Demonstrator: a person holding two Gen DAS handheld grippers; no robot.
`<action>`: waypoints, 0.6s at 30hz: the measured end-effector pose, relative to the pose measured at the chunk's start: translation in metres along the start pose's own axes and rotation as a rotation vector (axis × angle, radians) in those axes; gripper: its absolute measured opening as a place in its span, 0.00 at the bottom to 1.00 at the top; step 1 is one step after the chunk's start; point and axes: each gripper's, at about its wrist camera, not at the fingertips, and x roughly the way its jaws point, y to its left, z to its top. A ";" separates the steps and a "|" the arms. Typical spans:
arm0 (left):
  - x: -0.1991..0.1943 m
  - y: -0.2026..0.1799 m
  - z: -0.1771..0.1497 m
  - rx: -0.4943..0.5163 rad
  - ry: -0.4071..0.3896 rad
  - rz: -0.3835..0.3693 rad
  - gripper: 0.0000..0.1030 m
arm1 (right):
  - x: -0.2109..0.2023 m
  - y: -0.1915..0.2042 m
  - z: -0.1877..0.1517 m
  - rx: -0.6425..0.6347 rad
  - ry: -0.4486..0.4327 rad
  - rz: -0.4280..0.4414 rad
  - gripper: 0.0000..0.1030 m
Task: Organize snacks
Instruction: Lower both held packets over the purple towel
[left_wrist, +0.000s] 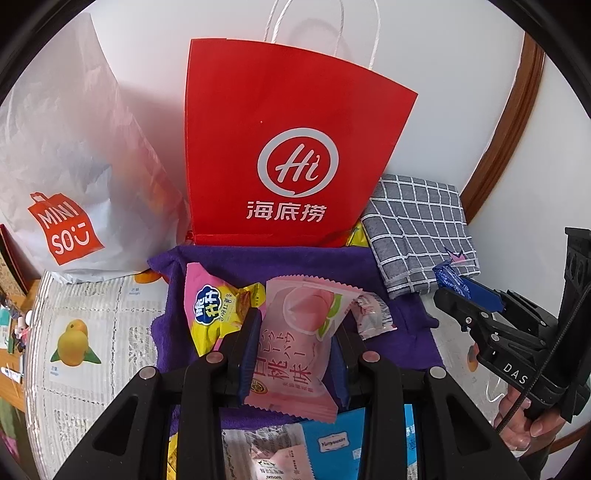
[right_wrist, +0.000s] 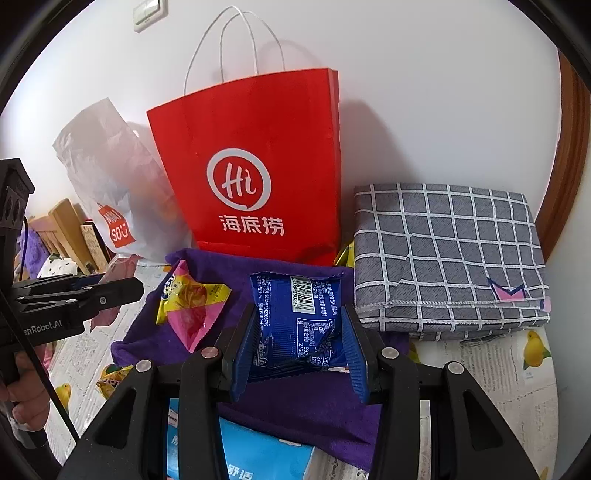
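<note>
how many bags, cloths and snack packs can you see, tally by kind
Carrier bags: 2, the red paper bag and the white plastic bag
Folded cloths: 2, the purple cloth and the grey checked cloth
Snack packs held in a claw: 2, the pink peach pack and the blue pack
Loose snack packs on the purple cloth: 2, the pink and yellow pack and the small pink pack
Total: 8

A table under a fruit-print cover (left_wrist: 92, 332) carries a purple towel (right_wrist: 303, 410) mid-surface; along its back edge stand a red paper bag (right_wrist: 255, 147), a white plastic bag (left_wrist: 74, 147) and a folded grey checked cloth (right_wrist: 450, 254).
</note>
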 end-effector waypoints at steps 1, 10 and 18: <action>0.002 0.001 0.000 0.000 0.001 0.000 0.31 | 0.003 -0.001 0.000 0.003 0.004 0.001 0.43; 0.020 0.014 -0.005 -0.019 0.025 0.009 0.31 | 0.025 -0.006 -0.002 0.007 0.038 0.005 0.43; 0.036 0.027 -0.005 -0.037 0.051 0.016 0.31 | 0.046 -0.010 -0.008 0.002 0.084 0.006 0.43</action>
